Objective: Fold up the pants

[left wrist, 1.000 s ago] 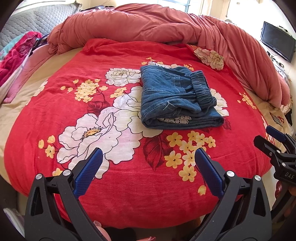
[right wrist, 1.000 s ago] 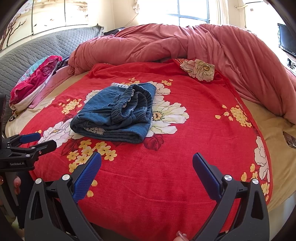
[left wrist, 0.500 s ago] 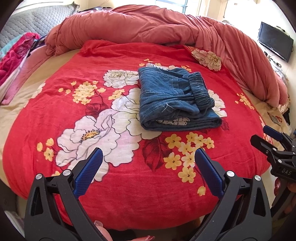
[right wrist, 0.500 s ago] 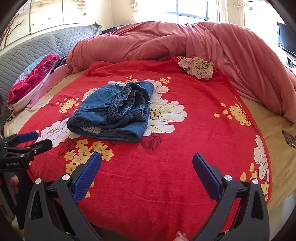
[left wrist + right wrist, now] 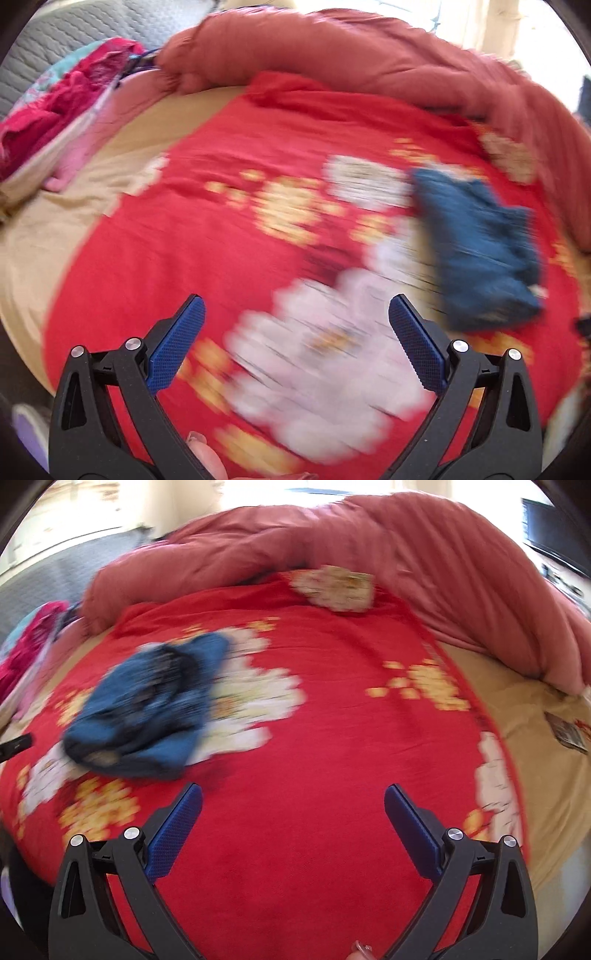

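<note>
Both grippers, left [image 5: 295,343] and right [image 5: 293,827], gape empty; blurred pants [image 5: 147,705] lie apart.

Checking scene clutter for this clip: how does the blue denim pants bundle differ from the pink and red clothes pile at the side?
The pants are dark blue; the clothes pile is pink and red with some teal. The pants lie as one compact bundle on the red floral blanket; the pile sits off the blanket, beside the grey headboard. Both are fabric, and neither open gripper touches them.
</note>
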### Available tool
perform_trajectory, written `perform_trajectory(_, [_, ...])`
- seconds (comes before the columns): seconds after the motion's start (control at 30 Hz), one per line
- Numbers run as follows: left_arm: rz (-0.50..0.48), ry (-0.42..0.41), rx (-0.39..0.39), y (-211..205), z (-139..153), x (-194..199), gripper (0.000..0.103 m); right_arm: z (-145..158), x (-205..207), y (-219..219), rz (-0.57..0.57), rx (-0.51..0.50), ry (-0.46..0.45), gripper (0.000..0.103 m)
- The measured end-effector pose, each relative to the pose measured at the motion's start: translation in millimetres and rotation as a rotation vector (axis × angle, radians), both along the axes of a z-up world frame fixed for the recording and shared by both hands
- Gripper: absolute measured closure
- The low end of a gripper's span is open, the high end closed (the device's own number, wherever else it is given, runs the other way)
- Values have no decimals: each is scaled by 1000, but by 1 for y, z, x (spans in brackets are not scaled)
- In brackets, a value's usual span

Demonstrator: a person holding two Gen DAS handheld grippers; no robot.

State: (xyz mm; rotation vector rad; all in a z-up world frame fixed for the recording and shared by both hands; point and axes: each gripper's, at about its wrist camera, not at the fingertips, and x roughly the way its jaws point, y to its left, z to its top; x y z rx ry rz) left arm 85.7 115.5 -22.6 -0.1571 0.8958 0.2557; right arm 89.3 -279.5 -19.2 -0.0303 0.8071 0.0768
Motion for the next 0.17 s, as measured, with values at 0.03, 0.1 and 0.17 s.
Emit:
perform_trajectory(0.03, [14,13,19,11,-4,8,9,0,8,-12,-31,-9,-3,5])
perform_trajectory(0.1, [54,57,56,39,-14,28,9,-1,34,-49,-136,-59,-7,5])
perform_trajectory(0.17, [72,85,98,65,-23,49,9,-2,62,-86,-213,-100,4,5])
